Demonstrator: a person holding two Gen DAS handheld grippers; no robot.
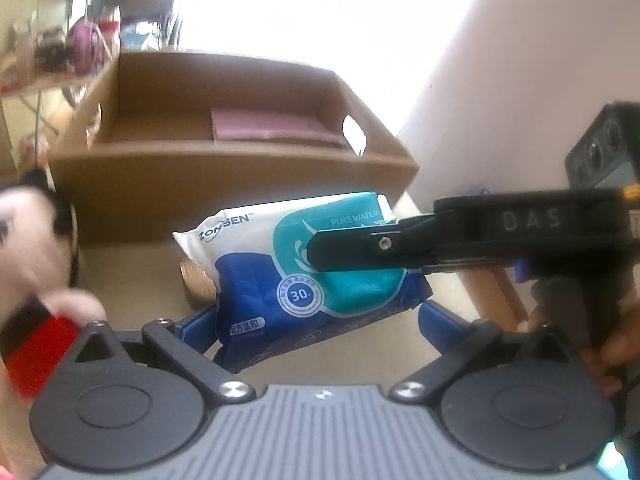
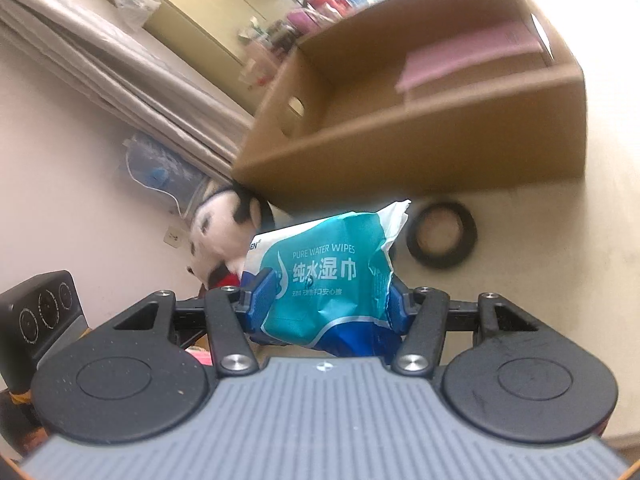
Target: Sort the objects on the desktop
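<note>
A blue, teal and white pack of wet wipes (image 1: 280, 280) hangs above the beige desk, in front of an open cardboard box (image 1: 224, 184). My left gripper (image 1: 316, 326) has the pack's lower end between its blue pads, and both pads touch it. From the right a black finger (image 1: 352, 250) of my right gripper lies across the pack's teal face. In the right wrist view my right gripper (image 2: 324, 304) is shut on the crinkled pack (image 2: 332, 280), with a blue pad pressed into each side. The box (image 2: 400, 152) holds a flat pink item (image 2: 468, 56).
A black-and-white plush toy (image 2: 224, 228) with a red part lies left of the pack, near the box corner. A black tape ring (image 2: 440, 261) lies on the desk in front of the box. A brown round object (image 1: 198, 280) sits under the pack. A white wall is to the right.
</note>
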